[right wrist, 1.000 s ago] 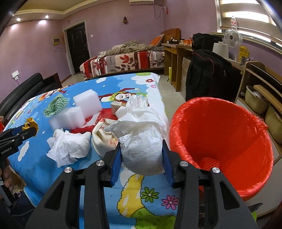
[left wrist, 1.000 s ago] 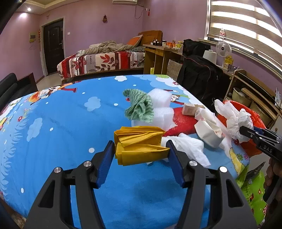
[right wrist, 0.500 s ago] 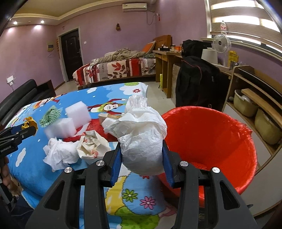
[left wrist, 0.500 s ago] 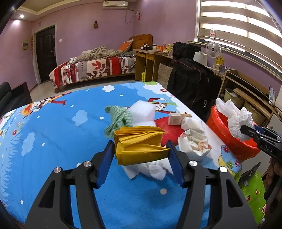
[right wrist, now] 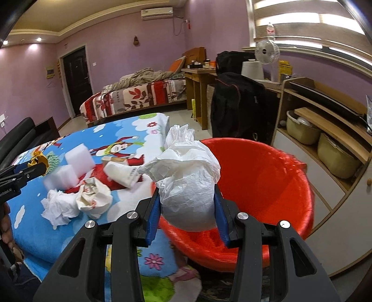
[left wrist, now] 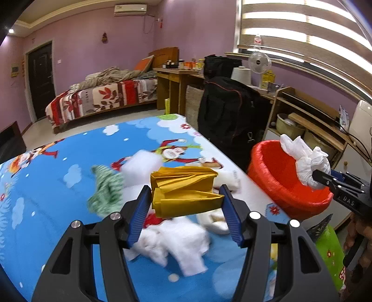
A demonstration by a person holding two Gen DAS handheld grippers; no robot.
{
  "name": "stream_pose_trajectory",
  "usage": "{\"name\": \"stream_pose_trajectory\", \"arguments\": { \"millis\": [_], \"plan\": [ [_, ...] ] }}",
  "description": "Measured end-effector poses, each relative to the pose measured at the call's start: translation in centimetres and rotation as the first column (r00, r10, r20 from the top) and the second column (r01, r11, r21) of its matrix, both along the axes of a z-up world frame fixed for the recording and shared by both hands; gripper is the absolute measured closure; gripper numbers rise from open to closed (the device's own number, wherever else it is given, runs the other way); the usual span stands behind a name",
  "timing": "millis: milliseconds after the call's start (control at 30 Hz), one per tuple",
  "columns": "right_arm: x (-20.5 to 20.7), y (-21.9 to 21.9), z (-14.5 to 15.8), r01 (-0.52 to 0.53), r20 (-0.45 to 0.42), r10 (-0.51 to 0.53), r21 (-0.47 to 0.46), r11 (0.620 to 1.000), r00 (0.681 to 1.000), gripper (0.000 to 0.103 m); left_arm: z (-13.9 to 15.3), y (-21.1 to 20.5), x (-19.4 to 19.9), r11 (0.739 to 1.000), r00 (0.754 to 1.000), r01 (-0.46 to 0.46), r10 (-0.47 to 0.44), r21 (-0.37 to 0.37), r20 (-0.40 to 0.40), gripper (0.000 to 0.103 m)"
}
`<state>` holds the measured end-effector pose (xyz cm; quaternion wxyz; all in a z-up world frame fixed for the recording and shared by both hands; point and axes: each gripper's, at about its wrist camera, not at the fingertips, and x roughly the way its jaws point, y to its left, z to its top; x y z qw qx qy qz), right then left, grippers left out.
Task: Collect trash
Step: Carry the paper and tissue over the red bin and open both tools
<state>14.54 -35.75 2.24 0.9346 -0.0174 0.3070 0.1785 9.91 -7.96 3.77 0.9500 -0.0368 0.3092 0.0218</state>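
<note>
Left claw [left wrist: 186, 204] clamps one yellow paper [left wrist: 183, 190]; right claw [right wrist: 187, 205] clamps one white bag [right wrist: 188, 185] over one red bin [right wrist: 260, 181]. Left of it: two foam blocks [right wrist: 76, 160], two wads [right wrist: 60, 208], one cup [right wrist: 121, 172] on blue cartoon cloth [right wrist: 34, 223]. Purple bedroom, bed [right wrist: 134, 97] beyond.

This is a lived-in bedroom of a home. Pale purple walls [right wrist: 111, 34] close in a far bed with a red-and-white leaf-print cover [right wrist: 137, 95] and a rumpled blanket, with a dark door [right wrist: 76, 79] at far left. A white air conditioner [right wrist: 157, 12] hangs high; a wooden desk [right wrist: 197, 76] crowded with jars stands by the bed. At right are striped window blinds [left wrist: 302, 30], a small white fan [right wrist: 267, 52] and wooden shelves holding tubs [right wrist: 325, 130].
</note>
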Motion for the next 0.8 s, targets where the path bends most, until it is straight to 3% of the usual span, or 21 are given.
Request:
{"name": "stream_pose_trajectory", "arguments": {
  "millis": [367, 800],
  "plan": [
    [1.2, -3.7, 0.5, 0.068, 0.008, -0.068, 0.005, 0.998, 0.998, 0.062, 1.3, -5.0, 3.8, 0.991, 0.991, 0.130, -0.130, 0.002, 0.014, 0.045],
    [3.1, -7.3, 0.9, 0.120, 0.012, -0.120, 0.007, 0.993, 0.993, 0.061, 2.0, -11.8, 8.6, 0.959, 0.958, 0.285, -0.285, -0.008, 0.016, 0.045]
  ]
}}
